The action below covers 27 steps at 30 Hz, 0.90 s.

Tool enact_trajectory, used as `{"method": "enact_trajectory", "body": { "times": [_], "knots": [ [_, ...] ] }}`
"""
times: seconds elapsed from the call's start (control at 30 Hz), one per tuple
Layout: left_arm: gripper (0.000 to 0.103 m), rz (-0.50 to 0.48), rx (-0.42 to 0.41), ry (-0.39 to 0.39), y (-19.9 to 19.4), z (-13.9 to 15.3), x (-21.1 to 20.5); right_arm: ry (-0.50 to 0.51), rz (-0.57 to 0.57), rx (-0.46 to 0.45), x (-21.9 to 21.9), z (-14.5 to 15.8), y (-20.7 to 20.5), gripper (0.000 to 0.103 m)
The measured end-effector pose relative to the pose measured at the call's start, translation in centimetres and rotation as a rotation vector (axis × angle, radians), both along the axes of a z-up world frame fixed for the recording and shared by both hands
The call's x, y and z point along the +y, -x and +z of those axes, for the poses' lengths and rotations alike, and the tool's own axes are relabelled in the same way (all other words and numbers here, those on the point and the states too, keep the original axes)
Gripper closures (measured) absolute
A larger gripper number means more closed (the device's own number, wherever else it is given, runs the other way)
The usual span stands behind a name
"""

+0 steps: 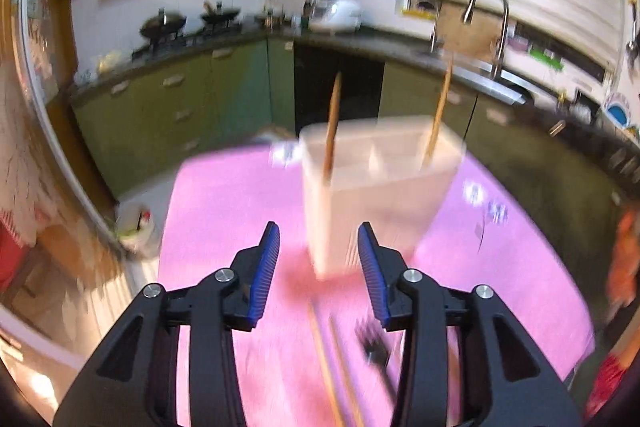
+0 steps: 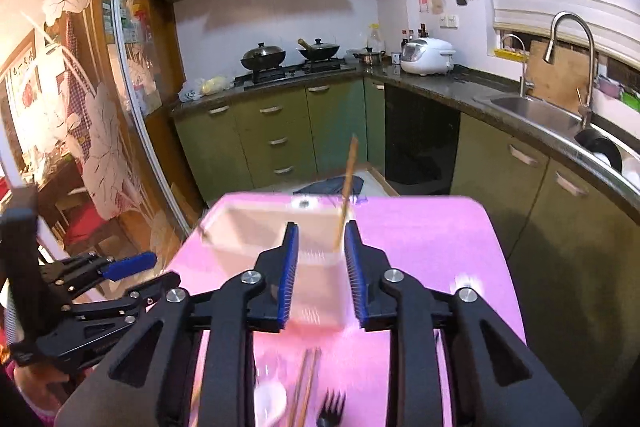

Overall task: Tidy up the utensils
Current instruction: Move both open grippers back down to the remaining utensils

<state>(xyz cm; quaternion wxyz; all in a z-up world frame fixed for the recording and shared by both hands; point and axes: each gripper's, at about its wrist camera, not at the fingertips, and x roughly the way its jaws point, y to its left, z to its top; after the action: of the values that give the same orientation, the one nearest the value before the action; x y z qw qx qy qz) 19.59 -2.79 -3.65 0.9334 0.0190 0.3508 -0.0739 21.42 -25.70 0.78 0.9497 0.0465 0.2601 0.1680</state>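
Observation:
A white divided utensil holder (image 1: 376, 187) stands on the pink table (image 1: 224, 211). Two wooden chopsticks (image 1: 333, 123) stand in it, one at each end. My left gripper (image 1: 319, 239) is open and empty, just in front of the holder. Two more chopsticks (image 1: 332, 367) and a black fork (image 1: 374, 345) lie on the table below it. In the right wrist view my right gripper (image 2: 321, 239) is open and empty over the holder (image 2: 276, 239), with one chopstick (image 2: 347, 187) upright beyond it. A chopstick pair (image 2: 306, 383), a black fork (image 2: 332, 407) and a white spoon (image 2: 270, 405) lie below.
The left gripper (image 2: 128, 263) shows at the left of the right wrist view. Green cabinets (image 2: 276, 131), a stove with woks (image 2: 292, 57), a rice cooker (image 2: 426, 55) and a sink (image 2: 532, 109) ring the room. The table edge (image 2: 504, 247) drops off to the right.

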Motion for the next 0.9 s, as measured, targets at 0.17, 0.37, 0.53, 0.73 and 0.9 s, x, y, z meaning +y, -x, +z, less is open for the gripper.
{"method": "enact_trajectory", "body": {
  "times": [0.17, 0.37, 0.53, 0.73, 0.9],
  "knots": [
    [0.064, 0.017, 0.152, 0.015, 2.2, -5.9, 0.8, 0.05, -0.019, 0.056, -1.6, -4.4, 4.5, 0.074],
    [0.064, 0.046, 0.22, 0.009, 2.8, -9.6, 0.9, 0.047, -0.026, 0.17, -2.8, -9.8, 6.8, 0.067],
    [0.064, 0.058, 0.241, 0.001, 2.3, -11.0, 0.6, 0.017, -0.059, 0.216, -4.4, -11.5, 7.0, 0.067],
    [0.064, 0.048, 0.267, -0.005, 1.5, -12.3, 0.1, 0.007, -0.081, 0.237, -5.7, -11.6, 6.5, 0.067],
    [0.077, 0.049, 0.279, -0.043, 1.3, -12.8, -0.2, 0.026, -0.056, 0.267, -5.0, -12.1, 5.9, 0.067]
  ]
}}
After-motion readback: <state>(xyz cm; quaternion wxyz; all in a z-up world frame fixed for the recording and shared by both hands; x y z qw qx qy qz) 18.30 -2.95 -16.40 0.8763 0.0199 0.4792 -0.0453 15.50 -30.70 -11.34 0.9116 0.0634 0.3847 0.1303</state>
